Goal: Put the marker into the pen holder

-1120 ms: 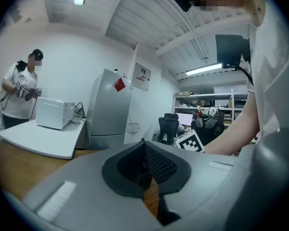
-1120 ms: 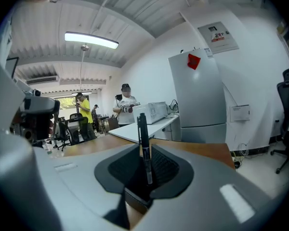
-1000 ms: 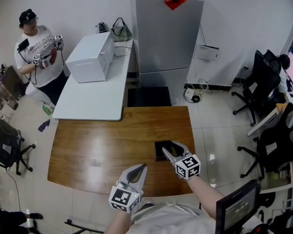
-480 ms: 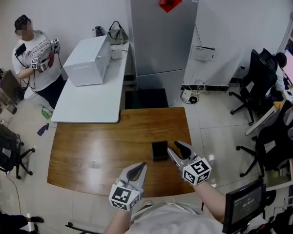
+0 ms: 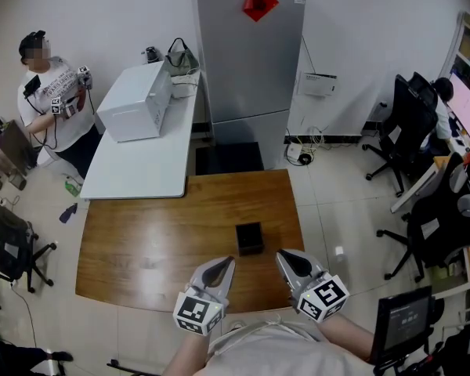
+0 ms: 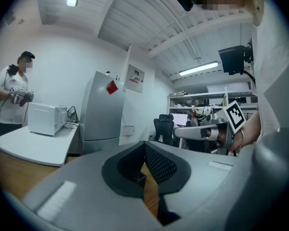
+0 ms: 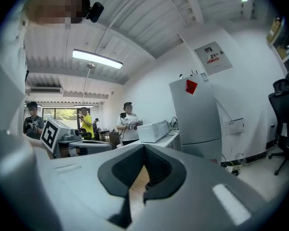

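The black square pen holder (image 5: 250, 238) stands on the brown wooden table (image 5: 141, 241), near its front right. No marker shows in any view. My left gripper (image 5: 223, 265) hovers over the table's front edge, left of and nearer than the holder, jaws shut and empty (image 6: 144, 146). My right gripper (image 5: 287, 258) sits just right of and nearer than the holder, apart from it, also shut with nothing in it (image 7: 143, 151). Each gripper view shows the other gripper off to its side.
Behind the brown table stand a white table (image 5: 145, 163) with a microwave (image 5: 133, 100) and a grey fridge (image 5: 247, 61). A person (image 5: 51, 92) holding grippers stands far left. Office chairs (image 5: 411, 124) and a monitor (image 5: 407, 319) crowd the right side.
My right gripper has drawn back from over the pen holder toward me and its jaws have closed. The left gripper has barely moved.
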